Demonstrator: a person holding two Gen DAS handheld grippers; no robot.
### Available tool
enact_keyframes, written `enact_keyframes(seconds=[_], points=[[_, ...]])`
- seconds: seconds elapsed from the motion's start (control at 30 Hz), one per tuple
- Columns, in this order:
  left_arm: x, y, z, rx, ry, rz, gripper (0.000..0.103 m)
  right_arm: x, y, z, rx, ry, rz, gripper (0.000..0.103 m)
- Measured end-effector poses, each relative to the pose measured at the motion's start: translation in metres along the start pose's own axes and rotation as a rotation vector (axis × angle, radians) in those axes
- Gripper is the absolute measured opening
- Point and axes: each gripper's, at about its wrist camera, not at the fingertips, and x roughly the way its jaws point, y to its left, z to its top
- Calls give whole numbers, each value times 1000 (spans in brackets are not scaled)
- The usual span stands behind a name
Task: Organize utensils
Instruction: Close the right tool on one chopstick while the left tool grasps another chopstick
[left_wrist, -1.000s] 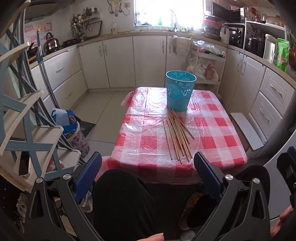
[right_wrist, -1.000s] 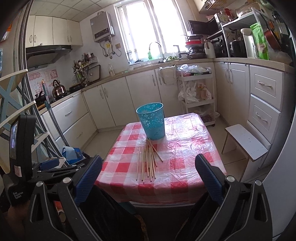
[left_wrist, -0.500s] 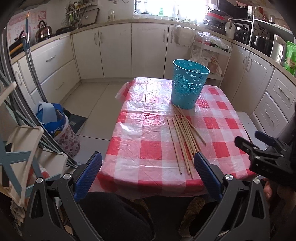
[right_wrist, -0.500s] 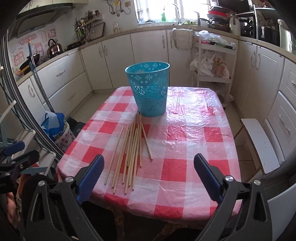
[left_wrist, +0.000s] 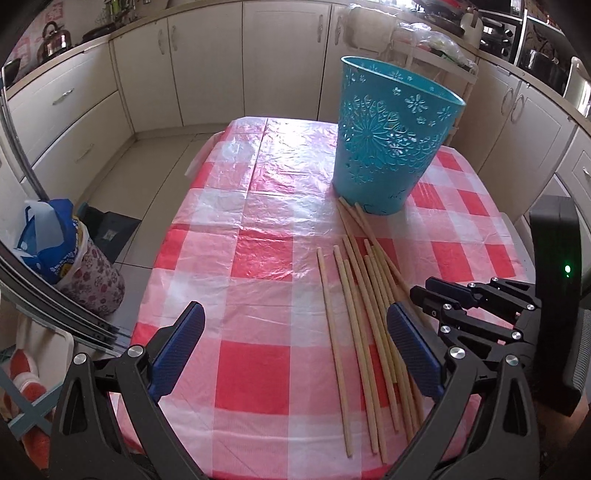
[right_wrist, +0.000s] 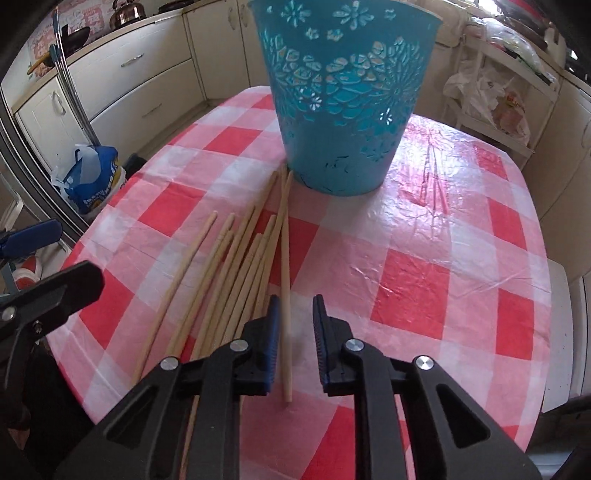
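A teal cut-out bucket stands upright on the red-and-white checked table. Several wooden chopsticks lie fanned out in front of it. My right gripper is low over the fan's right side. Its jaws are closing with one chopstick between them, and a gap still shows beside the right pad. Over the table's near edge my left gripper stands wide open, holding nothing, with the fan's left chopsticks below its right finger.
Filled bags sit on the floor left of the table. A white stool is at the table's right edge, and a rack with plastic bags stands behind. Cream cabinets line the walls.
Both grippers have come forward and down over the table, so bucket and chopsticks look much larger. The right jaws have narrowed from wide open to a slim gap around one chopstick.
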Motion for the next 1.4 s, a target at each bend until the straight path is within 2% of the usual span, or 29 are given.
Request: enact_keyframes(seconds=[0.23, 0.37, 0.43, 0.57, 0.63, 0.7, 0.77, 0.9, 1.07, 1.13, 1.17, 1.2, 1.23, 1.33, 1.4], points=[[36, 3, 7, 12, 46, 44, 95, 10, -2, 2, -48, -12, -20, 7], [52, 1, 8, 38, 63, 61, 90, 2, -20, -7, 29, 6, -51, 8], [58, 0, 9, 52, 68, 61, 86, -6, -29, -18, 83, 19, -58, 8], [70, -4, 12, 78, 101, 31, 68, -24, -40, -43, 163, 61, -39, 6], [70, -8, 13, 96, 91, 22, 64, -31, -40, -50, 168, 90, -16, 6], [70, -13, 14, 112, 91, 11, 59, -37, -42, -51, 168, 82, 3, 6], [71, -17, 15, 117, 92, 2, 56, -36, -45, -44, 163, 58, 7, 7], [74, -20, 19, 127, 92, 4, 53, -23, -47, -16, 142, 14, -1, 21], [78, -18, 23, 130, 88, 7, 50, 5, -45, 11, 117, 30, -12, 21], [79, -16, 24, 134, 83, 10, 43, 8, -41, 15, 83, 22, -25, 19], [79, -15, 24, 141, 80, 7, 38, 10, -38, 16, 58, 21, -35, 13], [78, -14, 24, 145, 77, -11, 30, 11, -36, 16, 45, 17, -34, 11], [78, -12, 25, 142, 78, -19, 27, 11, -36, 16, 50, 19, -26, 10], [77, 0, 28, 89, 92, -76, 23, 2, -47, 18, 124, -18, 54, 11], [77, 1, 28, 89, 93, -85, 23, -1, -50, 20, 137, -22, 77, 25]])
